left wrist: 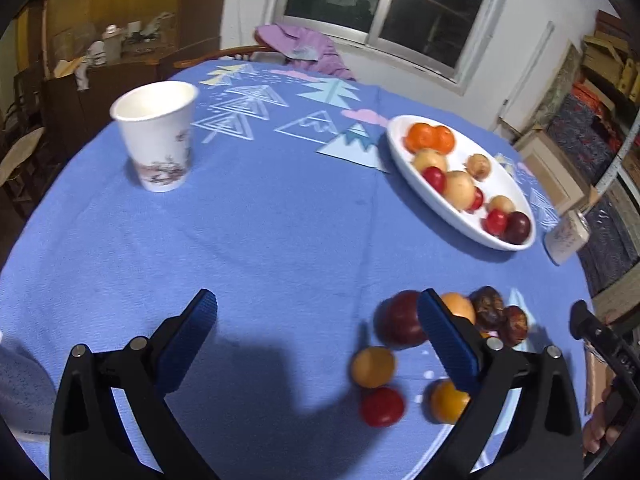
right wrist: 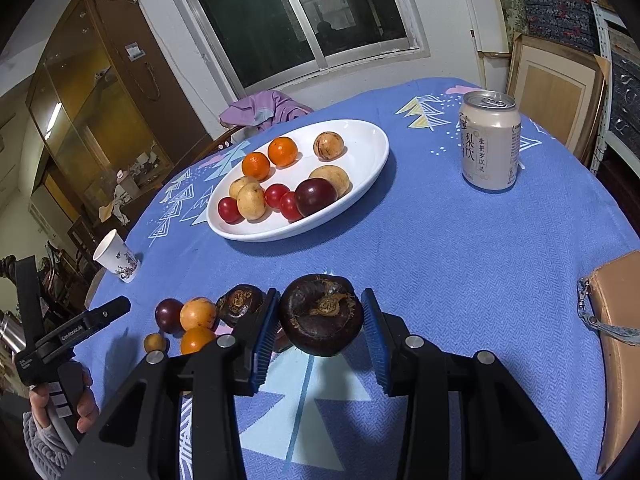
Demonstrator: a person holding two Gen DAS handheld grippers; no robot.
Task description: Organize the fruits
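round table under a blue cloth (right wrist: 460, 248) printed with pale trees, and it fills both views. beyond it a dark window (right wrist: 296, 20) in a white wall, a glass-front cabinet (right wrist: 88, 92) to the left, a purple garment (right wrist: 264, 110) over a chair back at the far edge.

ahead of the right gripper (right wrist: 320, 316) sits the white oval plate (right wrist: 372, 140), nine fruits on it: two oranges, three red ones, three yellowish ones, one dark plum. right of the plate, one can (right wrist: 491, 142), upright. far left, one paper cup (right wrist: 116, 256), upright. a tan pouch (right wrist: 616, 344) lies at the right edge.

right gripper has a dark brown fruit (right wrist: 322, 314) clamped between its blue pads, low over the cloth, well short of the plate. just left of it a loose cluster (right wrist: 198, 318) on the cloth: the left view counts seven there, dark, orange and red.

left gripper (left wrist: 316, 340) hangs over bare cloth with jaws wide apart and nothing between them, the cluster beside its right finger. a hand (right wrist: 70, 396) grips its handle.
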